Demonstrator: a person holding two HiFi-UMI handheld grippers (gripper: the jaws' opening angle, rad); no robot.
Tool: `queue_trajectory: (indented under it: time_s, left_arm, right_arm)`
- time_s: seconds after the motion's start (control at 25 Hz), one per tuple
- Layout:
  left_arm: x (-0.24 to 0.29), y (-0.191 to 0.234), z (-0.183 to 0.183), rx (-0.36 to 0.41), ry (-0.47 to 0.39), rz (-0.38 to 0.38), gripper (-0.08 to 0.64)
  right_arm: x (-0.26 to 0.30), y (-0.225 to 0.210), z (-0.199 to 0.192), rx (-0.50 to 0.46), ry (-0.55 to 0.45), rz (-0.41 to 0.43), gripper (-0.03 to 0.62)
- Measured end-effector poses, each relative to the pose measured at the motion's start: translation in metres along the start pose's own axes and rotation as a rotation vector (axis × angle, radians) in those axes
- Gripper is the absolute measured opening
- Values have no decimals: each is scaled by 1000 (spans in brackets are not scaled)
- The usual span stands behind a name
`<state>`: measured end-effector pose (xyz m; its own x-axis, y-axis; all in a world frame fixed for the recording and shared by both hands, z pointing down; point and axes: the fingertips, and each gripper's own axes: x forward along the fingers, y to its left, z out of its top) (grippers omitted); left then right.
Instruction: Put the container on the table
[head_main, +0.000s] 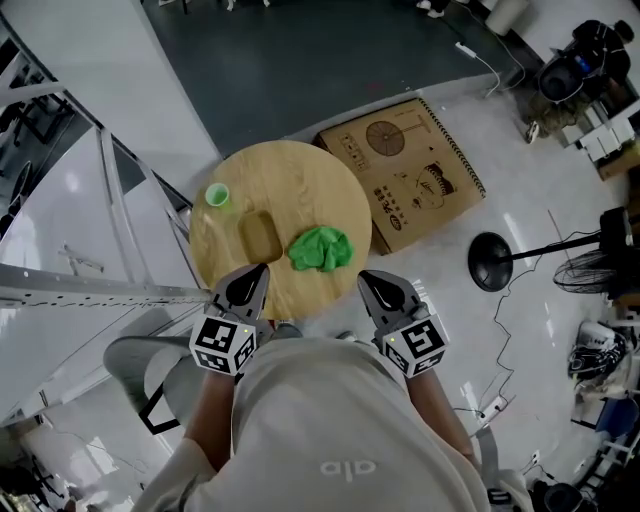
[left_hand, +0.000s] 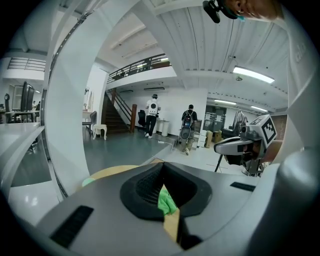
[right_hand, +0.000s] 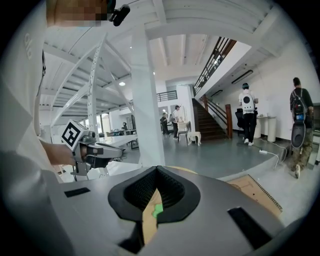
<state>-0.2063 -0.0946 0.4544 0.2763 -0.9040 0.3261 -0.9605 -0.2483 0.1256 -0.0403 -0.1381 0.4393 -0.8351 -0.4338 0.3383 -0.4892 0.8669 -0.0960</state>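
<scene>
A round wooden table (head_main: 330, 185) carries a tan, flat rectangular container (head_main: 260, 237), a small green cup (head_main: 217, 195) and a crumpled green cloth (head_main: 321, 249). My left gripper (head_main: 261, 270) hovers at the table's near edge, just short of the container, jaws shut and empty. My right gripper (head_main: 366, 279) hangs level with it to the right, near the cloth, also shut on nothing. In the left gripper view the closed jaws (left_hand: 162, 166) leave a slit that shows the green cloth (left_hand: 166, 201). The right gripper view shows the same through its own slit (right_hand: 157, 169).
A printed cardboard sheet (head_main: 410, 170) lies on the floor past the table. A black fan base (head_main: 490, 262) and cables are on the right. White stair rails (head_main: 110, 190) run along the left, and a grey chair (head_main: 135, 365) stands beneath me. People stand far off (left_hand: 151, 116).
</scene>
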Motion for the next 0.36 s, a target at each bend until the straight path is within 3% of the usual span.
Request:
queue_trajectory:
  time_s: [0.36]
  left_arm:
    - [1,-1,-4,6,10,-14,17]
  right_arm:
    - [-6,-1,0,-11,1,-15,25]
